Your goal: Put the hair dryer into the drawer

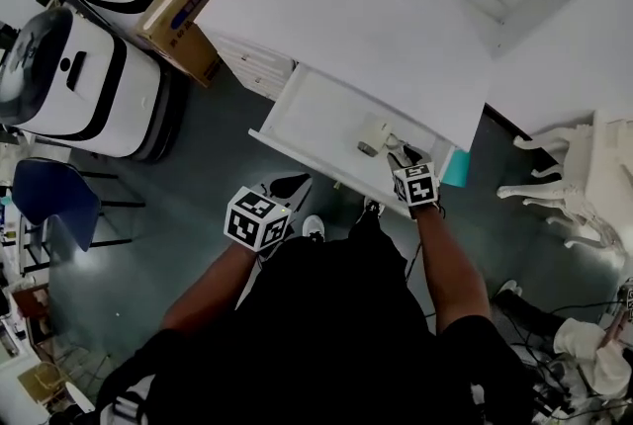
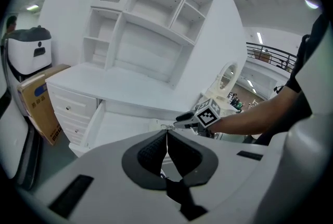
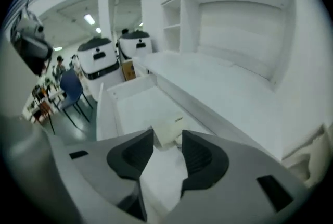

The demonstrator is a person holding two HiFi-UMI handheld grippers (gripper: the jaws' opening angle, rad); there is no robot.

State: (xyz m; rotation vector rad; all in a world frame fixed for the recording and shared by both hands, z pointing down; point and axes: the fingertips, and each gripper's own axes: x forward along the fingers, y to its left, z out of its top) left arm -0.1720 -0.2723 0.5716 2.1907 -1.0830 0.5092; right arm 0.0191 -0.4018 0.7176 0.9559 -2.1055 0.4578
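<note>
Hair dryer (image 1: pixel 374 134) lying in the open drawer (image 1: pixel 315 109); right tool (image 3: pixel 167 152) near it, jaws apart, empty; left tool (image 2: pixel 166 146) closed on nothing.

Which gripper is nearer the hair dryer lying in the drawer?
Right. The right gripper hovers just above the hair dryer, jaws apart and off it; the left gripper hangs in front of the drawer, jaws together.

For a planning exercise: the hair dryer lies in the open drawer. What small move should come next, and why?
Probably draw the right gripper back clear of the white open drawer: the cream plastic hair dryer already lies inside, and the jaws stand apart, holding nothing.
</note>
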